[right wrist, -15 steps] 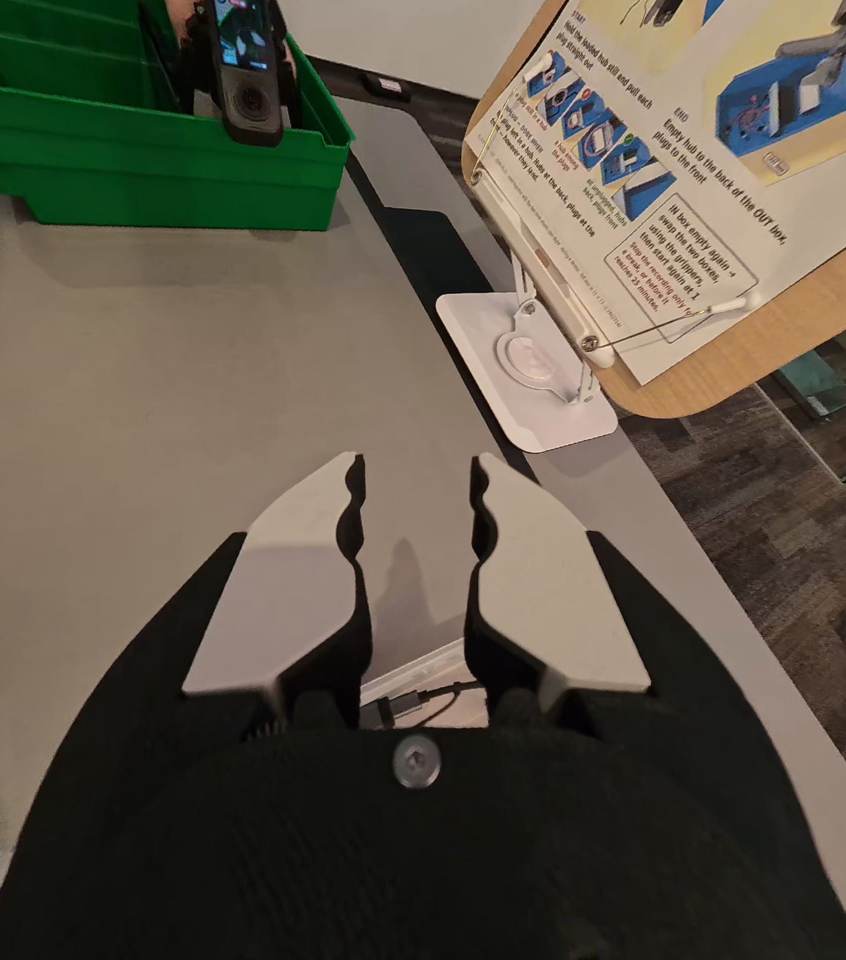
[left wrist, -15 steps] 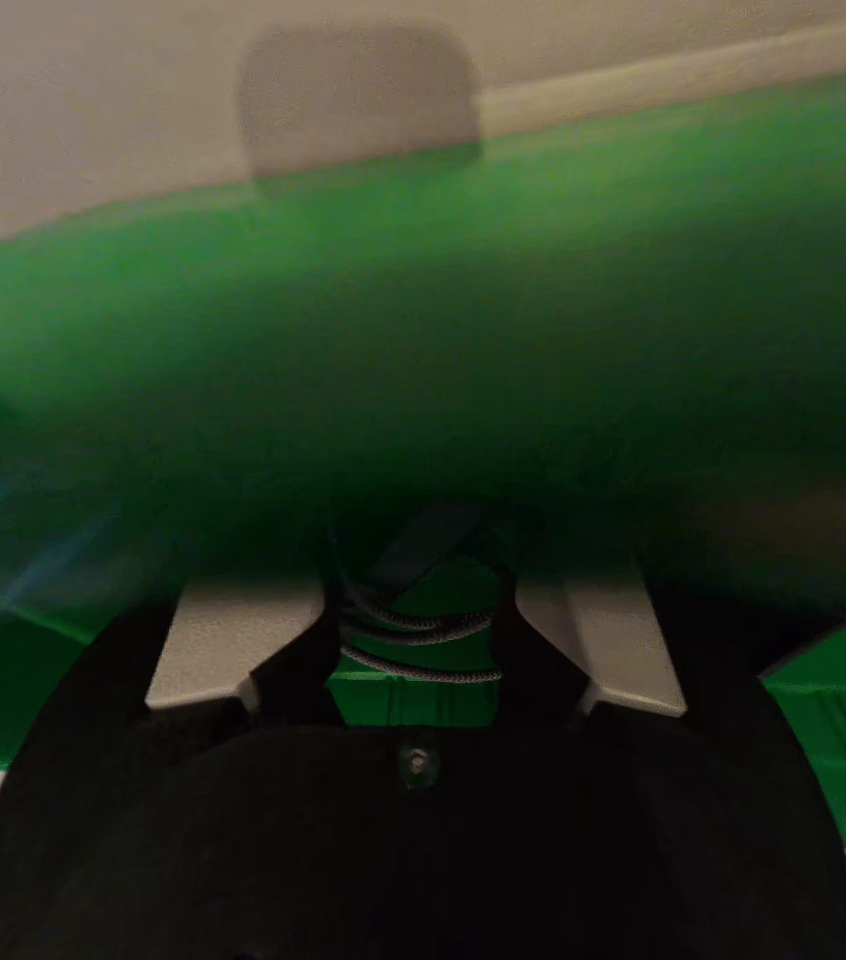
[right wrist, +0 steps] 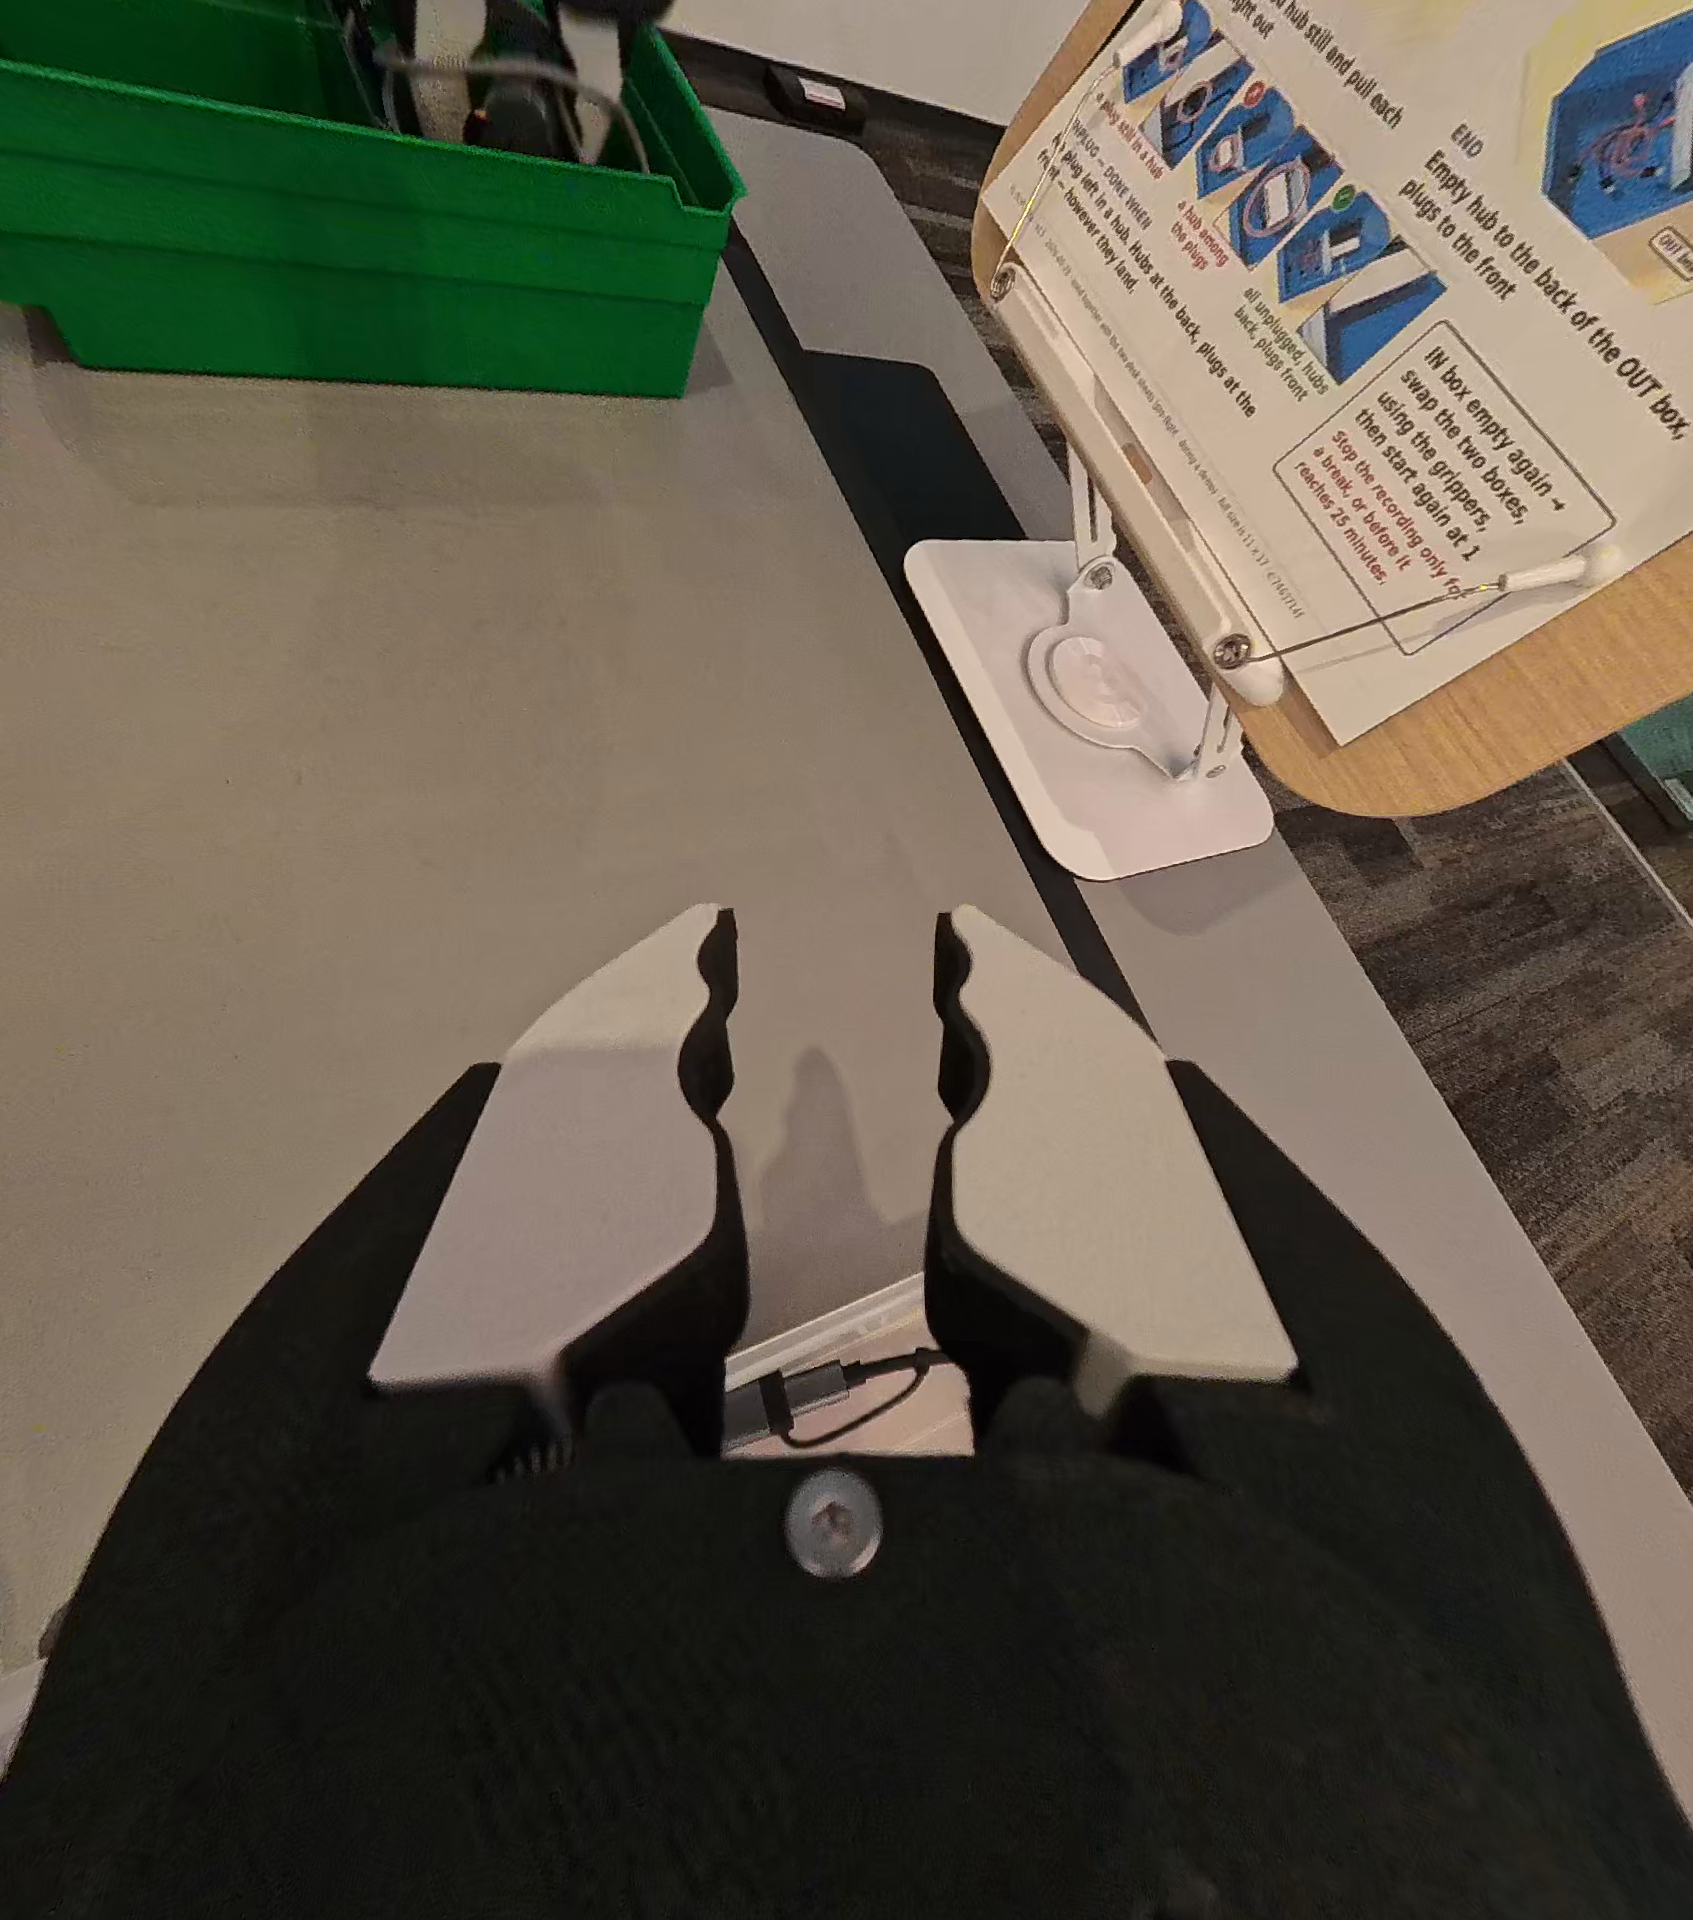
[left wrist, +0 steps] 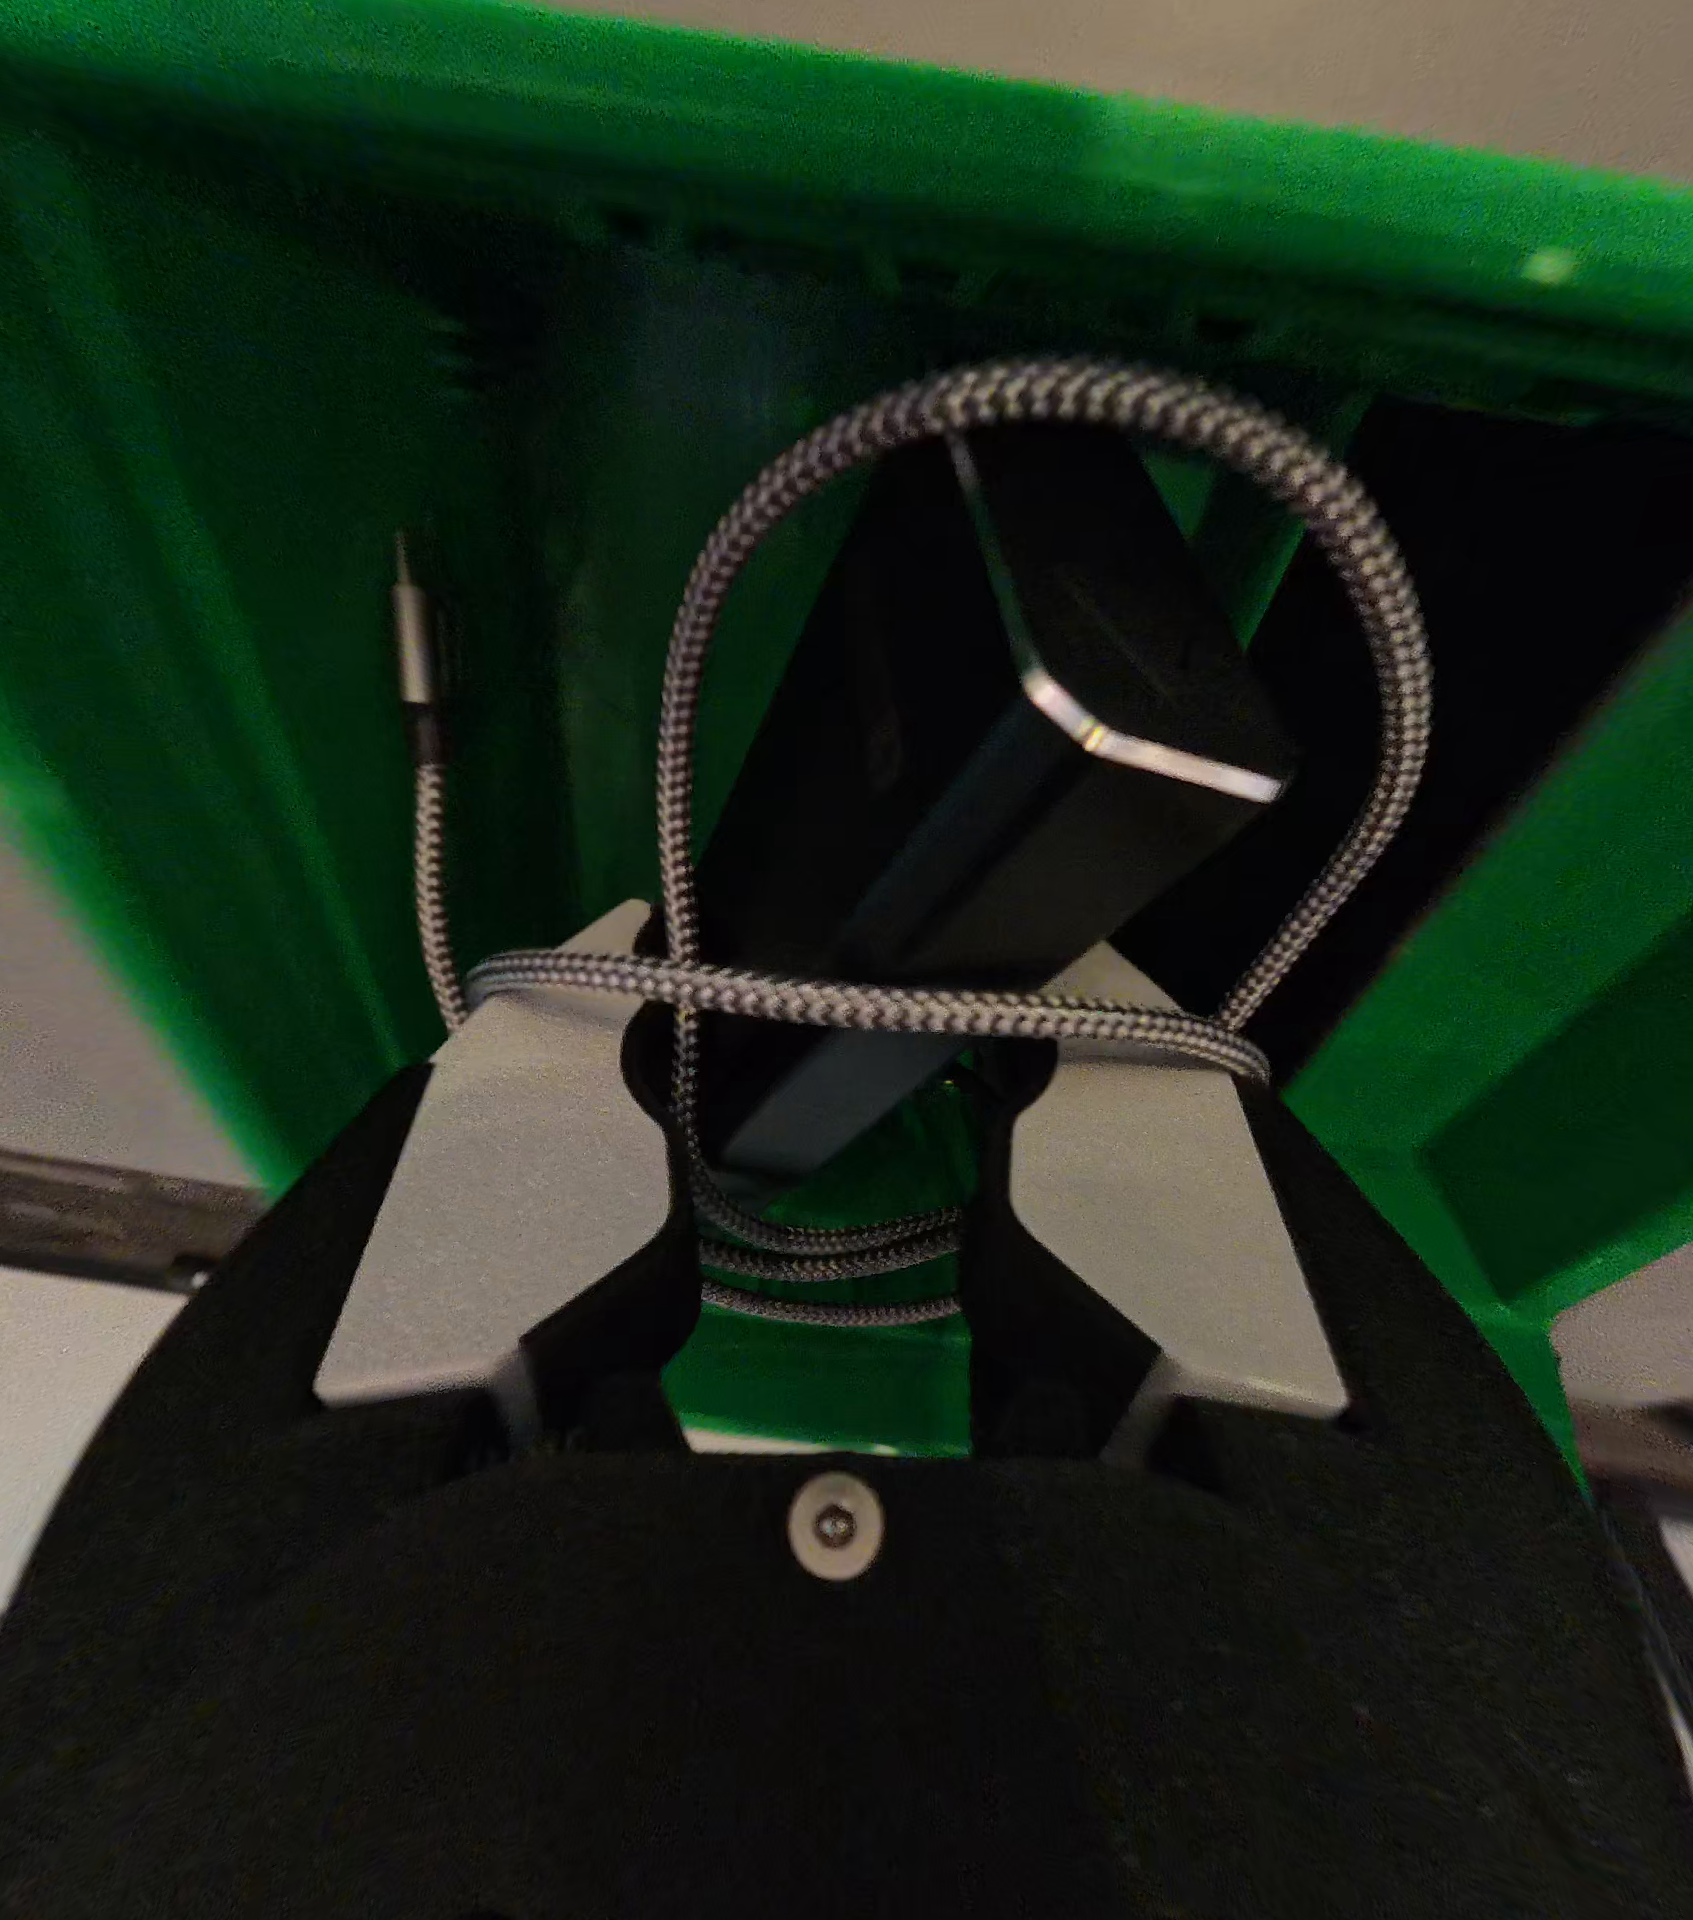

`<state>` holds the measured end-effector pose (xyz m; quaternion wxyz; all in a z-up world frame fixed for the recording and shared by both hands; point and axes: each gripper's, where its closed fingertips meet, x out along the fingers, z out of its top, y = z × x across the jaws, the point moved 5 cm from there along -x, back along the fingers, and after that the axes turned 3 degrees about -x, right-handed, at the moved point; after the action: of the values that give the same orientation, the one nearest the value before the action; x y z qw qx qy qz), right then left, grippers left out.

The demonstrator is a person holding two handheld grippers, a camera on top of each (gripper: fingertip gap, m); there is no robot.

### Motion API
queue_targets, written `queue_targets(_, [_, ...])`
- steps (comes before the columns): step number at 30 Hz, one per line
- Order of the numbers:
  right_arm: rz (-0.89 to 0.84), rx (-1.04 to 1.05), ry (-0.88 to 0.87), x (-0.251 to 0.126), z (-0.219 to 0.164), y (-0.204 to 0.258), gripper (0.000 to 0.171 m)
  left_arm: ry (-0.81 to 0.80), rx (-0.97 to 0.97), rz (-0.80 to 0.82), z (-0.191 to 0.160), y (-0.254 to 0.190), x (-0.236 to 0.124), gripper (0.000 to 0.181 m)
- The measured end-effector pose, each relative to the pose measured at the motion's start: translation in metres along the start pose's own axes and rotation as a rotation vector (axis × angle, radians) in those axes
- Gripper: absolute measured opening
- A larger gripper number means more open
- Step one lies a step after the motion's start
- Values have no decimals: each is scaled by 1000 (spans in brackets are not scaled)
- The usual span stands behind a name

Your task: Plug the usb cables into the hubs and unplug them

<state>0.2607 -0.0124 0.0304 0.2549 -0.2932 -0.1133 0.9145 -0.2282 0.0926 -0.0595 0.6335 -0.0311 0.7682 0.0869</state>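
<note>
**A:** Where is the hub for you right now?

**B:** The dark hub (left wrist: 1008, 790) sits tilted between the fingers of your left gripper (left wrist: 847, 966), inside the green bin (left wrist: 198, 520); your fingers are clamped on its lower end; its braided cable (left wrist: 1341, 582) loops up over the hub's far end, crosses both fingertips and coils under the hub near the gripper's throat; the cable's metal plug (left wrist: 416, 655) hangs free against the bin's left wall.

**A:** And your other tool?

**B:** Your right gripper (right wrist: 837, 920) hovers above the grey table (right wrist: 302, 779), fingers parted with nothing between them; through the gap near its base you can see 1 small grey connector (right wrist: 800, 1392) on a thin dark lead.

**A:** What lies farther out?

**B:** In the right wrist view the green bin (right wrist: 322, 270) stands at the table's far left with your left gripper (right wrist: 499, 94) reaching into it; to the right a white stand (right wrist: 1091, 727) carries a wooden board with 1 printed instruction sheet (right wrist: 1444, 260); patterned carpet (right wrist: 1600, 1091) runs beyond the table edge.
</note>
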Motion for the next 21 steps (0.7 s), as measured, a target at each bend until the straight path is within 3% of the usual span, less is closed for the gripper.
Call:
queue_targets(1, [1,1,-5,0,0,0,37,-69,-30,20,-3,2,-14,60])
queue_targets(6, [17,-12,-4,6,3,3,37,-381,-137,92,-18,-3,-97,60])
queue_targets(11, [33,-45,-32,8,15,9,37,-452,-122,152,-17,-36,-171,59])
queue_targets(21, [6,-105,-131,-16,39,19,37,-471,106,280,71,-123,-300,59])
